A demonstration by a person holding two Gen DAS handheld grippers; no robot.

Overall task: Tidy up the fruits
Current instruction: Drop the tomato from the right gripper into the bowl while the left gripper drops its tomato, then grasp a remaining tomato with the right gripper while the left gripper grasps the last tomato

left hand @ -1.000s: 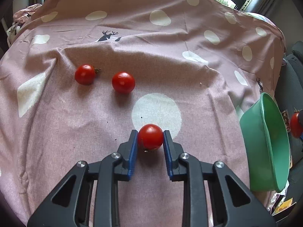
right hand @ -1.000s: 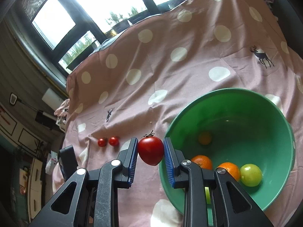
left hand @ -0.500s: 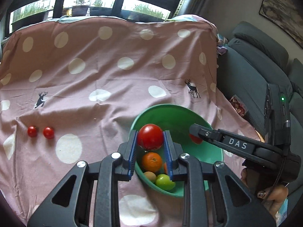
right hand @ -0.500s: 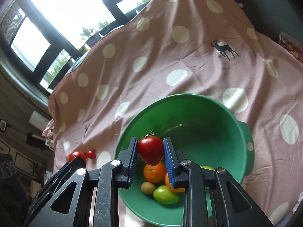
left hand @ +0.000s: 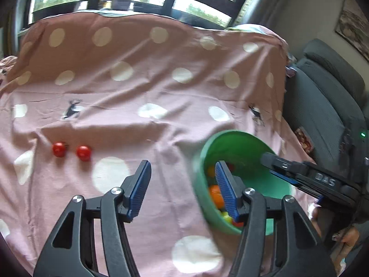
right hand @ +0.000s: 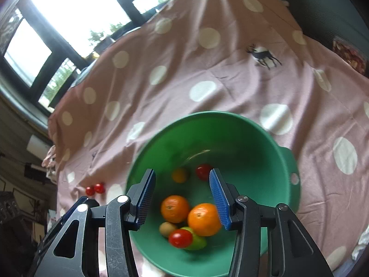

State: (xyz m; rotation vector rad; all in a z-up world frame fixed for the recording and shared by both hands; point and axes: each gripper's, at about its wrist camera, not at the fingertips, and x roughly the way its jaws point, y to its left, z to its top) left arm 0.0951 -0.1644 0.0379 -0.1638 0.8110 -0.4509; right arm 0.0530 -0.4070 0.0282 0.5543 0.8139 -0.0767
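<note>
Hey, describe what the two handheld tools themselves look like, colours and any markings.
Both tools share one design: black angular plastic linkages with triangular cut-outs, silver round pivot bolts, and blue ribbed pads on the fingers. That holds for the left tool and the right tool. From the left view, the right tool's side carries pale "DAS" lettering, and a green light glows behind it.

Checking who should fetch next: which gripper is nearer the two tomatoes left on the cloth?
Left. The left gripper, open, hangs between the two tomatoes and the green bowl; the right gripper, also open, is over the bowl, farther away.
</note>
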